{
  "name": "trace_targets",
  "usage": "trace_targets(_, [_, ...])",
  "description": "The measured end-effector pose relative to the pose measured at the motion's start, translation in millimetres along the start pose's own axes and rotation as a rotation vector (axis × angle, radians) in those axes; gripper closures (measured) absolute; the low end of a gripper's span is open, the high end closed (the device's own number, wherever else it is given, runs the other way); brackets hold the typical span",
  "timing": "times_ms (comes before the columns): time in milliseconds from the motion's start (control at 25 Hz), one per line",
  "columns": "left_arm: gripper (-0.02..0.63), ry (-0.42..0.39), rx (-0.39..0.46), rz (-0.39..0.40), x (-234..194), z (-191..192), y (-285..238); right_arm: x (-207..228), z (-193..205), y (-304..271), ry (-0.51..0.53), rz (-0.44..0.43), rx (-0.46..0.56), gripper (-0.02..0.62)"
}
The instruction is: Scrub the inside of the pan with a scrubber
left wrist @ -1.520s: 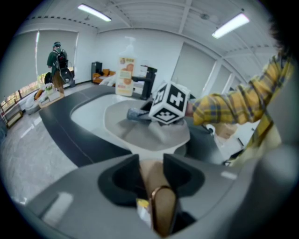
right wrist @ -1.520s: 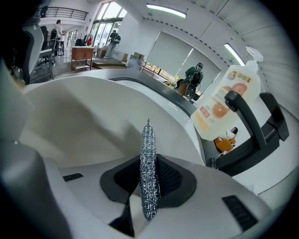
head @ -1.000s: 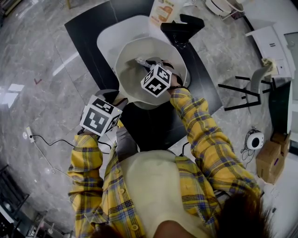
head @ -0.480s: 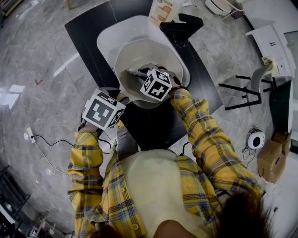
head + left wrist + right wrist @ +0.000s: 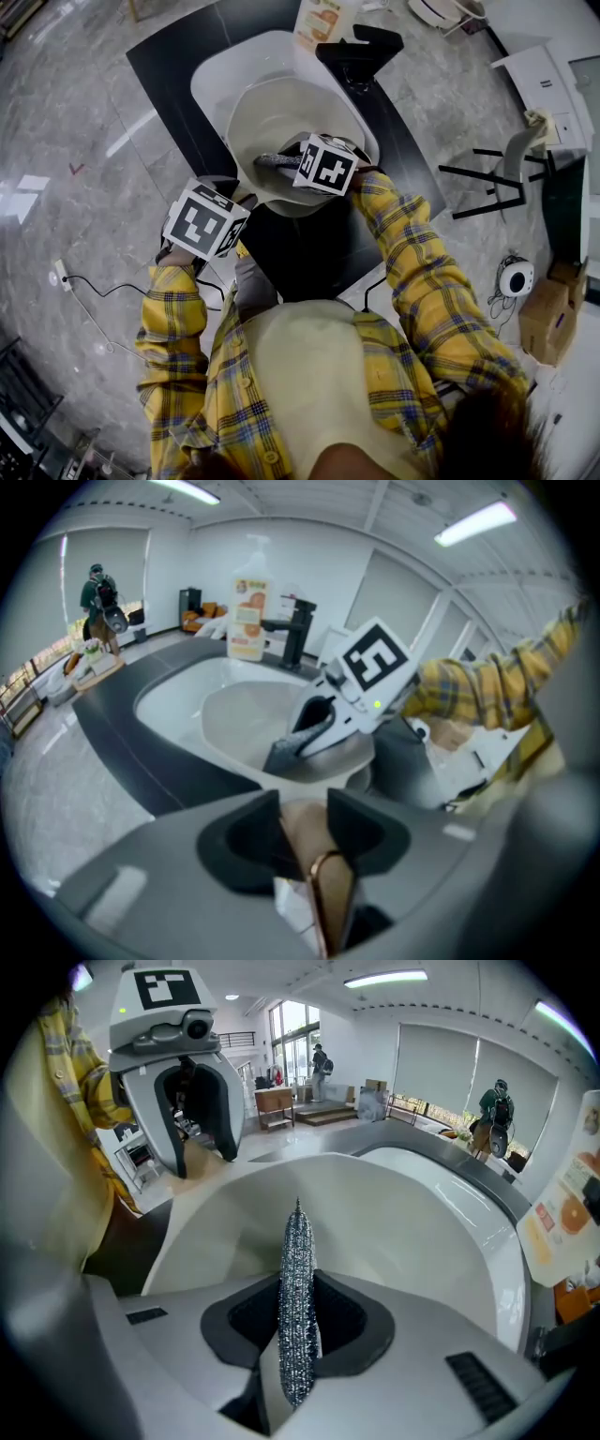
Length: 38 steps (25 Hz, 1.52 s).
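A cream pan (image 5: pixel 281 117) sits tilted in the white sink. In the left gripper view its tan handle (image 5: pixel 302 822), which ends in a copper ring, lies between the pads of my left gripper (image 5: pixel 305 829), which is shut on it. In the head view my left gripper (image 5: pixel 234 202) is at the pan's near left rim. My right gripper (image 5: pixel 298 1312) is shut on a flat silver mesh scrubber (image 5: pixel 297 1279), which stands on edge and points into the pan's bowl (image 5: pixel 394 1232). Seen from the head, the scrubber (image 5: pixel 274 161) lies low over the pan's near side.
The white sink basin (image 5: pixel 217 70) is set in a dark counter (image 5: pixel 164 56). A black tap (image 5: pixel 361 49) and an orange-labelled soap bottle (image 5: pixel 323 19) stand behind the pan. A black stool (image 5: pixel 497 183) stands at the right. Grey marble floor lies to the left.
My right gripper has turned and swept the scrubber from the pan's middle towards its near left side. My left gripper has kept its hold on the handle in place.
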<state>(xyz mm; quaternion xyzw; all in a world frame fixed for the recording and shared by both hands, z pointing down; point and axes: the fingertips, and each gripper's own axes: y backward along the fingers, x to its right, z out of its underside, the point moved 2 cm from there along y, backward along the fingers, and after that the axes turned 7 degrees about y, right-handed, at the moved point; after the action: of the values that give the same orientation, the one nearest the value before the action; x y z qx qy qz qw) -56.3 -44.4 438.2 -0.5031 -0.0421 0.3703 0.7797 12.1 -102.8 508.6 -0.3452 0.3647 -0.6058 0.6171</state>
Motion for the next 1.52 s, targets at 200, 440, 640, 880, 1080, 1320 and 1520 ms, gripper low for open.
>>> trace_targets(200, [0.442, -0.002, 0.012, 0.004, 1.2, 0.4, -0.9, -0.3, 6.3, 14.7, -0.018, -0.013, 0.023, 0.512])
trace_targets(440, [0.442, 0.0, 0.016, 0.009, 3.0, 0.8, -1.1, 45.0, 25.7, 34.4, -0.089, 0.219, -0.004, 0.512])
trace_targets(640, [0.443, 0.009, 0.017, 0.026, 3.3, 1.5, -0.6, 75.6, 51.3, 38.9, -0.129, 0.409, -0.115, 0.512])
trace_targets(880, [0.445, 0.033, 0.026, 0.051, 2.9, 1.8, 0.0, 88.8, 69.6, 31.2, -0.223, 0.486, -0.164, 0.512])
trace_targets(1080, [0.46, 0.023, 0.011, 0.059, 4.7, 0.4, -0.1, 91.6, 70.8, 22.2, -0.289, 0.482, -0.169, 0.512])
trace_targets(1320, [0.465, 0.02, 0.014, 0.063, 5.1, 0.7, 0.1, 92.0, 68.9, 14.7, -0.383, 0.476, -0.148, 0.512])
trace_targets(1520, [0.465, 0.033, 0.01, 0.074, 4.5, 0.4, -0.5, 85.8, 69.1, 7.7, -0.477, 0.439, -0.127, 0.512])
